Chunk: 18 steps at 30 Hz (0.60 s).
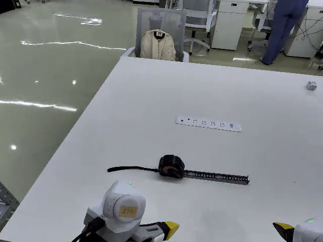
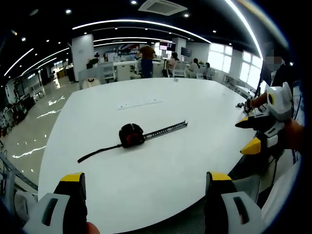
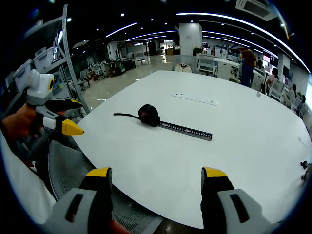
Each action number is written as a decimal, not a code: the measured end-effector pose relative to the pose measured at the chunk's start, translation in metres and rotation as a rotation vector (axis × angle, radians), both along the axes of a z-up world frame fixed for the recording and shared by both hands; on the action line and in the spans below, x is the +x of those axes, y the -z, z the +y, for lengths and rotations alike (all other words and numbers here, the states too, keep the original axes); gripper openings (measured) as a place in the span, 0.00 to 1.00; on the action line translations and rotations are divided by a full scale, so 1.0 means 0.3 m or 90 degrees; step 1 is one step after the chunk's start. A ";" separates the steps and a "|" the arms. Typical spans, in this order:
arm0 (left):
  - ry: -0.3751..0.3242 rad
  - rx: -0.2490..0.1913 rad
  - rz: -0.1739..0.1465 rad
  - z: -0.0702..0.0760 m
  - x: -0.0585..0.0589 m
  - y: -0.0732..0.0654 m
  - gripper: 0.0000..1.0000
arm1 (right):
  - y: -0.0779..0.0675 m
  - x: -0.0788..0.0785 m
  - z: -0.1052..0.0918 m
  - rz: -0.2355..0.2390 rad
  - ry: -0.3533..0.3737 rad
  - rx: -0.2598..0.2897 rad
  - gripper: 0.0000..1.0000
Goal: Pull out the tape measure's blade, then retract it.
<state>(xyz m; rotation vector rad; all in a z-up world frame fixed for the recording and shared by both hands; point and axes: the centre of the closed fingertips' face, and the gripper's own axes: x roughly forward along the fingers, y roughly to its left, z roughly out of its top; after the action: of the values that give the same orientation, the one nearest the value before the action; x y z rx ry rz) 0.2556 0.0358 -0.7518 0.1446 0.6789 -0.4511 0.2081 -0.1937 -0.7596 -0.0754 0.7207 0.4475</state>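
The tape point(image 2: 131, 135) lies flat on the white table point(image 1: 151, 101), near the person's edge and touched by neither gripper. Its black case point(image 1: 171, 166) sits in the middle. The blade point(image 1: 217, 177) runs out of the case toward 3 o'clock, and a thin strap point(image 1: 132, 169) trails toward 9 o'clock. A white strip point(image 1: 208, 123) lies well apart at 12 o'clock from the case.

The left gripper point(image 2: 146, 179) hangs off the table edge at 7 o'clock from the case, its jaws wide apart and holding nothing. The right gripper point(image 3: 157, 173) hangs at 5 o'clock, also spread wide and holding nothing.

The case looks rigid and compact, probably dense for its size, with a rounded shell that could slip or roll in a pinch. It is best taken across its two flat sides. The blade looks thin and springy. It would likely kink if bent sideways and snap back fast if let go, so its tip point(image 1: 247, 180) at the 3 o'clock end is the place to pinch and guide it. The strap is limp and a poor handle.

The case is the one holder here. Part of the blade is already out of it, and the rest is presumably coiled inside. With the blade out, retracting seems to be what remains.
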 end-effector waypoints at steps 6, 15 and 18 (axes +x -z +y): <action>-0.006 0.001 0.011 -0.023 -0.005 0.019 1.00 | 0.008 0.011 -0.024 0.004 0.001 0.002 0.75; -0.027 -0.015 0.023 -0.065 0.025 0.030 0.98 | 0.020 0.059 -0.055 0.000 0.000 -0.003 0.74; -0.029 -0.012 0.021 -0.066 0.031 0.031 0.98 | 0.024 0.067 -0.060 0.000 0.000 -0.004 0.74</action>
<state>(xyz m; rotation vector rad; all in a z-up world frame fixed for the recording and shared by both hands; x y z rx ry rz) 0.2648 0.0160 -0.7612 0.1044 0.7093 -0.4166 0.2282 -0.2118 -0.7668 -0.0803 0.7227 0.4449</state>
